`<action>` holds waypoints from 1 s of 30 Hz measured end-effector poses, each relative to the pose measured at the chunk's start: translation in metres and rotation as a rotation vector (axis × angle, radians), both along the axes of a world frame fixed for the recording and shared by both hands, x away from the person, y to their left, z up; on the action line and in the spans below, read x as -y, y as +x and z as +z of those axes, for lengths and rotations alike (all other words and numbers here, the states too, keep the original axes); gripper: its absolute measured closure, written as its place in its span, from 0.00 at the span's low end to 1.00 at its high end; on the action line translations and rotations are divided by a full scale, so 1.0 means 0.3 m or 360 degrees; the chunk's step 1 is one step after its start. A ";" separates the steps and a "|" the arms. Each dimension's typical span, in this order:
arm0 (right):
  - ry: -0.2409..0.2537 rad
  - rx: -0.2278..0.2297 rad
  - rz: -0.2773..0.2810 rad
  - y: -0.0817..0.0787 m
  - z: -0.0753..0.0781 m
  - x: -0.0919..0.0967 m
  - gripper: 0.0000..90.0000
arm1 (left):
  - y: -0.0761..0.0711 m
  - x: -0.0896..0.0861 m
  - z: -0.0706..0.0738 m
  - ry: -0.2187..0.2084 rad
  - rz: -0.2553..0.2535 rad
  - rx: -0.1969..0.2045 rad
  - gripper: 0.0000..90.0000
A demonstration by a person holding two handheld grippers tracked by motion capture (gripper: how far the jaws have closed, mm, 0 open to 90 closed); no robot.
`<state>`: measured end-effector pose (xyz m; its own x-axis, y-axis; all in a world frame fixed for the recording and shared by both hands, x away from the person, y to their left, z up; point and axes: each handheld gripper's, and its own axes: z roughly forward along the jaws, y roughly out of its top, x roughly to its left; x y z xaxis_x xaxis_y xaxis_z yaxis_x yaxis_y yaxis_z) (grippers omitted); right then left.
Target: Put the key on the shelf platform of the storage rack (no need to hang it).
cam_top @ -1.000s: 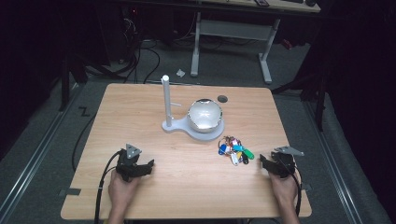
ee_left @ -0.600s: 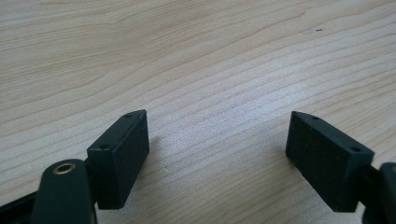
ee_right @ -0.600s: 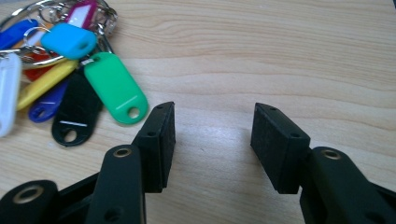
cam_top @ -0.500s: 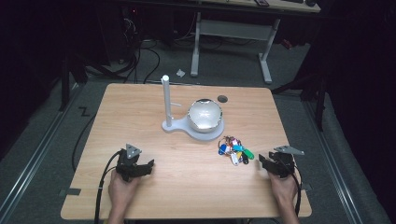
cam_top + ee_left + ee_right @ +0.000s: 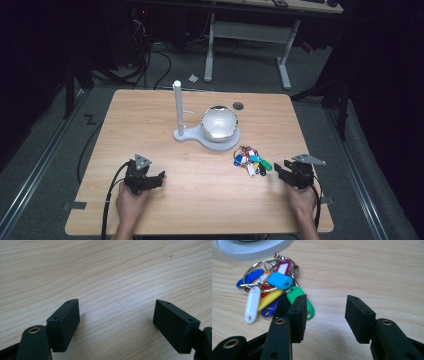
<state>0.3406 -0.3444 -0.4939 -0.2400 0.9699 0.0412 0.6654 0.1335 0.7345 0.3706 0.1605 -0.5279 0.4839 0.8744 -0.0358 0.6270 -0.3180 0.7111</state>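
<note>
1. Far left: the left gripper (image 5: 152, 178) sits low over the table (image 5: 150, 130) with its jaws spread wide and nothing but bare wood between them. It is well apart from everything else, so little can go wrong here, except that its cable could drag if the hand sweeps across.

2. Centre: a white stand (image 5: 207, 135) with an upright post (image 5: 177, 104) and a shiny dome (image 5: 219, 123). Just what the dome is I cannot make out, since glare washes out its surface. A careless reach past it could knock the post.

3. Right of centre: the bunch of key tags (image 5: 251, 161) lies flat on the wood, just in front of the stand's base and near the right gripper (image 5: 279, 171).

4. Right: in the right gripper view its jaws have just been closing and now stand at a middling gap, with bare table between them. The bunch (image 5: 270, 293) lies off to the near jaw's outer side, and the green tag (image 5: 299, 300) is partly hidden behind that jaw.

5. Risk, as I judge it: closing from here would catch air, or nip one tag and slide the bunch towards the stand.

6. Hard to tell: how many tags there are, and which ring (image 5: 259, 267) holds them.
</note>
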 end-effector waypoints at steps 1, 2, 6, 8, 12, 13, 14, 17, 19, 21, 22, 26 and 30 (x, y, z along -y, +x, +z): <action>-0.0002 -0.0003 0.0009 0.001 0.003 -0.004 0.59 | 0.000 0.000 0.000 0.0000 0.0000 0.0000 0.24; -0.0009 0.0000 0.0022 0.003 0.007 -0.011 0.59 | 0.000 0.000 0.000 0.0002 0.0000 -0.0001 0.24; -0.0006 0.0002 0.0055 0.009 0.016 -0.029 0.59 | 0.000 0.000 0.000 0.0001 0.0000 -0.0001 0.24; -0.0002 0.0003 0.0062 0.014 0.018 -0.035 0.59 | 0.000 0.000 0.000 0.0001 0.0000 -0.0001 0.24; 0.0000 0.0002 0.0081 0.022 0.024 -0.048 0.59 | 0.000 0.000 0.000 0.0000 0.0000 0.0000 0.24; -0.0007 0.0013 0.0097 0.026 0.029 -0.055 0.60 | 0.000 0.000 0.000 0.0000 0.0000 0.0000 0.24; -0.0005 0.0014 0.0099 0.029 0.031 -0.059 0.60 | 0.000 0.000 0.000 0.0000 0.0000 0.0000 0.24; 0.0004 0.0016 0.0118 0.038 0.034 -0.070 0.60 | 0.000 0.000 0.000 0.0000 0.0000 0.0000 0.24; 0.0002 0.0019 0.0125 0.040 0.034 -0.074 0.60 | 0.000 0.000 0.000 0.0000 -0.0001 0.0000 0.24; 0.0002 0.0015 0.0153 0.049 0.039 -0.095 0.60 | 0.000 0.000 0.000 0.0000 0.0000 0.0000 0.24; 0.0002 0.0015 0.0153 0.049 0.039 -0.095 0.60 | 0.000 0.000 0.000 0.0000 0.0000 0.0000 0.24; -0.0012 0.0019 0.0184 0.071 0.046 -0.121 0.60 | 0.000 0.000 0.000 0.0002 0.0000 -0.0001 0.24; -0.0018 0.0018 0.0201 0.082 0.047 -0.139 0.60 | 0.000 0.000 0.000 0.0002 0.0000 -0.0002 0.24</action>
<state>0.3653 -0.3028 -0.4797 -0.3608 0.9323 0.0268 0.6345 0.2243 0.7397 0.3705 0.1605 -0.5278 0.4840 0.8743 -0.0352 0.6277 -0.3189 0.7102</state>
